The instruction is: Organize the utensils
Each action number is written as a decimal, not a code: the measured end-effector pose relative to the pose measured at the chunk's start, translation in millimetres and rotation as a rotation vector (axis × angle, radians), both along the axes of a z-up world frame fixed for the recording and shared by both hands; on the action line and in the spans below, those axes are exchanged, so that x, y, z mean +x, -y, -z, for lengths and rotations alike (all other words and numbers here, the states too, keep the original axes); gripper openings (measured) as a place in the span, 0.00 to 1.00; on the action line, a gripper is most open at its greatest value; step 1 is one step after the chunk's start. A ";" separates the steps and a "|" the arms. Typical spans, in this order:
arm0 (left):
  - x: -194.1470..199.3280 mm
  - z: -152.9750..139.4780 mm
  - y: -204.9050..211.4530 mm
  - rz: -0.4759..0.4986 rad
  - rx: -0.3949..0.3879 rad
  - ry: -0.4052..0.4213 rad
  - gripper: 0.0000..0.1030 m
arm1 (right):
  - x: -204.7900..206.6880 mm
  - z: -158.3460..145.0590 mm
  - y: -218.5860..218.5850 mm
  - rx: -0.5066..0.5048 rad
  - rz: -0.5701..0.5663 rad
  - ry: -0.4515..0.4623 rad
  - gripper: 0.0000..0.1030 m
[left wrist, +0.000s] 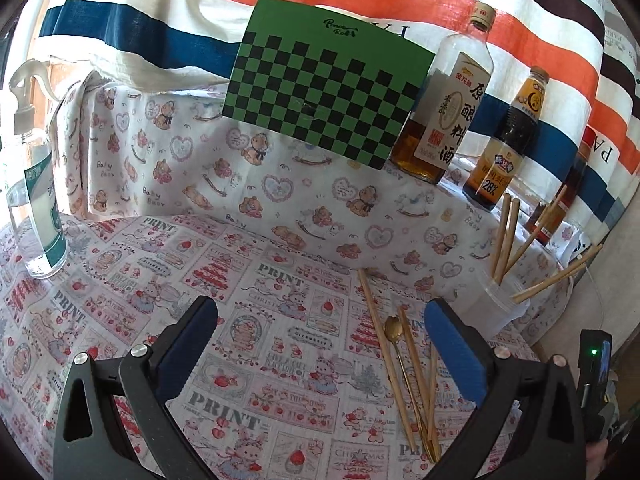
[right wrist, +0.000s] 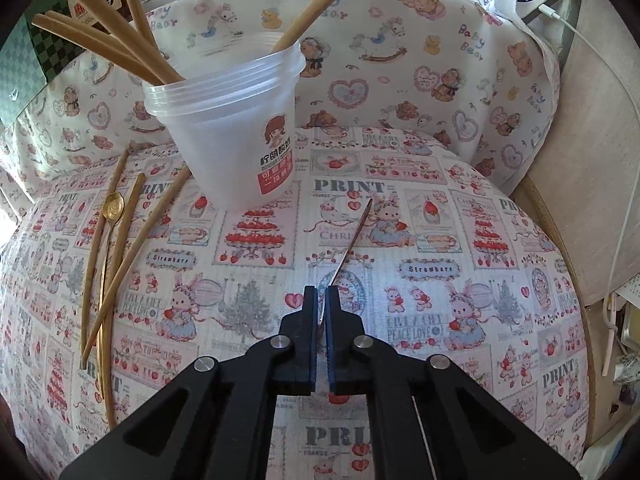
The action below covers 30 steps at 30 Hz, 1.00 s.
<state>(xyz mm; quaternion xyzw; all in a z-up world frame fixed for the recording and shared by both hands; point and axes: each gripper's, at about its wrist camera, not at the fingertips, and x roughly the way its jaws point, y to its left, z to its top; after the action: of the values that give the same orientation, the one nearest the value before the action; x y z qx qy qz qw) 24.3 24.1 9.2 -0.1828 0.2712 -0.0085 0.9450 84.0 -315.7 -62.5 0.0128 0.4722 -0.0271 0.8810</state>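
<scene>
A translucent plastic cup [right wrist: 236, 120] stands on the patterned cloth and holds several wooden chopsticks [right wrist: 120, 48]. My right gripper [right wrist: 322, 292] points down just in front of it, shut on a single chopstick [right wrist: 354, 236] that sticks out forward over the cloth. To the left lie three loose chopsticks [right wrist: 100, 248] and a gold spoon [right wrist: 112, 204]. In the left wrist view the same spoon [left wrist: 394, 328] and loose chopsticks [left wrist: 380, 344] lie by the right finger of my left gripper [left wrist: 320, 306]. That gripper is open and holds nothing. The cup [left wrist: 500, 304] is at its far right.
A green checkerboard card [left wrist: 324, 84] leans at the back beside a cooking-wine bottle [left wrist: 448, 120], a dark sauce bottle [left wrist: 504, 148] and a third bottle. A spray bottle [left wrist: 32, 184] stands far left. A white cable [right wrist: 624, 160] hangs off the table's right edge.
</scene>
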 end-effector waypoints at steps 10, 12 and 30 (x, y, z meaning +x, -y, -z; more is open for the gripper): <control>-11.1 -12.5 6.5 -0.012 0.061 0.052 1.00 | -14.0 -9.1 -4.7 0.032 0.009 -0.014 0.08; -14.5 -15.1 9.1 -0.014 0.076 0.065 1.00 | -17.8 -8.3 -15.1 -0.004 -0.003 -0.018 0.21; -16.2 -16.8 16.1 -0.046 0.163 0.083 1.00 | -7.6 8.1 -16.8 -0.105 0.000 0.024 0.03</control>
<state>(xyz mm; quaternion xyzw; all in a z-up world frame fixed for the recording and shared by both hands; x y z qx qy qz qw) 8.1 8.0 26.0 -0.1108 0.2275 0.0276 0.9671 76.4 -298.9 -70.7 -0.0331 0.4596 -0.0519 0.8860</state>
